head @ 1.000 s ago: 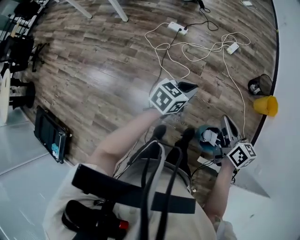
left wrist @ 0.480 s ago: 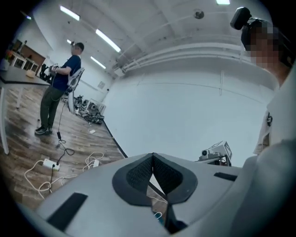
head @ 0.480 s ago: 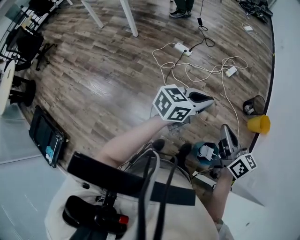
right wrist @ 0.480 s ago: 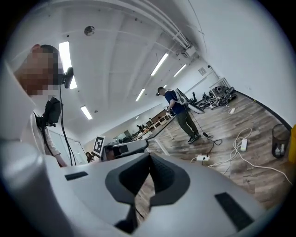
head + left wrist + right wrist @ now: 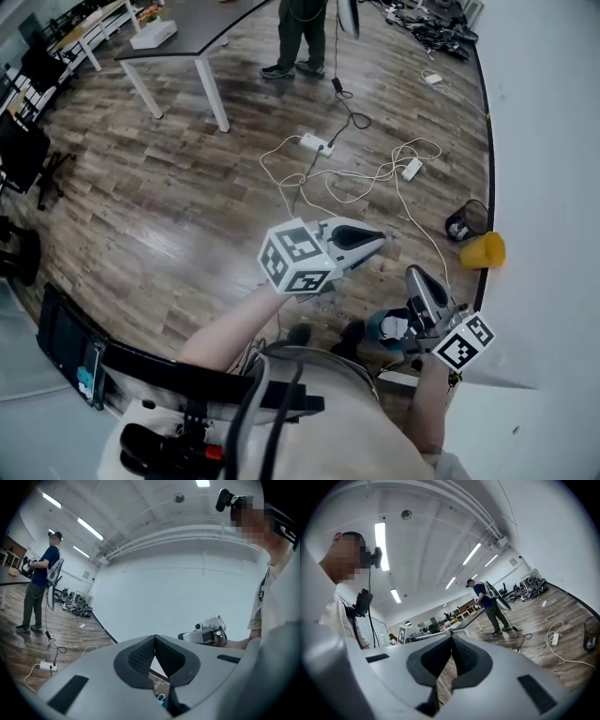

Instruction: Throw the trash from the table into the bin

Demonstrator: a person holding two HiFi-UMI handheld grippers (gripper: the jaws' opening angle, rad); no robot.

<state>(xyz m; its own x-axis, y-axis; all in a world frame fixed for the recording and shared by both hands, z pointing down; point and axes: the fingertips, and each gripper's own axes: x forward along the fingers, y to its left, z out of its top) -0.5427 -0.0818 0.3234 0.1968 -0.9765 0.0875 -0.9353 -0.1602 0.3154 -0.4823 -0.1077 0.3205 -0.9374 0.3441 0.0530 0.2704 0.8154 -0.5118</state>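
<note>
Since neither gripper carries anything, the trash (image 5: 398, 326) seems to be binned already. Something small, white and crumpled lies inside the teal bin (image 5: 382, 332), though it is too small to tell what it is. The bin stands on the floor (image 5: 169, 206) just right of the person's shoes (image 5: 352, 330) and just left of the right gripper (image 5: 413, 275).

That gripper's jaws are pressed together on nothing. The left gripper (image 5: 378, 242), a little farther and to the left, is closed and empty too. Both point level, away from the bin, so I judge they are simply being held clear.

A mesh basket (image 5: 464, 221) and a yellow cup (image 5: 483, 250) sit far right by the wall (image 5: 553, 141). The tabletop (image 5: 187, 23) is far left, too distant to tell whether any trash remains on it.
</note>
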